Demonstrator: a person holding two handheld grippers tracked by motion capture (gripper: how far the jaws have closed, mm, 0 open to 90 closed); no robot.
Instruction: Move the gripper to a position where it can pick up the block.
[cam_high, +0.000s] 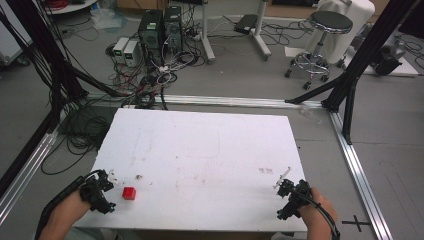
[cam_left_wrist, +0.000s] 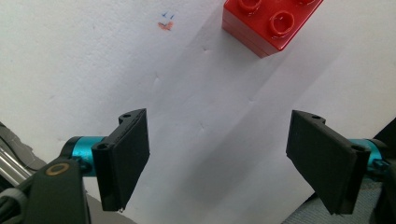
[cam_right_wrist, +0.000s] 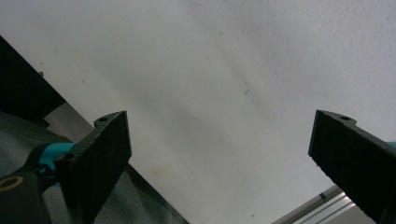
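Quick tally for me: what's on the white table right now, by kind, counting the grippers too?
Red building brick: 1
Grippers, both with jaws open: 2, the left gripper and the right gripper
Total: 3

White table in the middle, scuffed and faintly stained, with a small red and blue mark on its surface. Far left on the grey floor, two black computer towers amid tangled cables. Far right, a round black stool on a chrome wheeled base. Black frame posts leaning at both sides; aluminium rails along the floor
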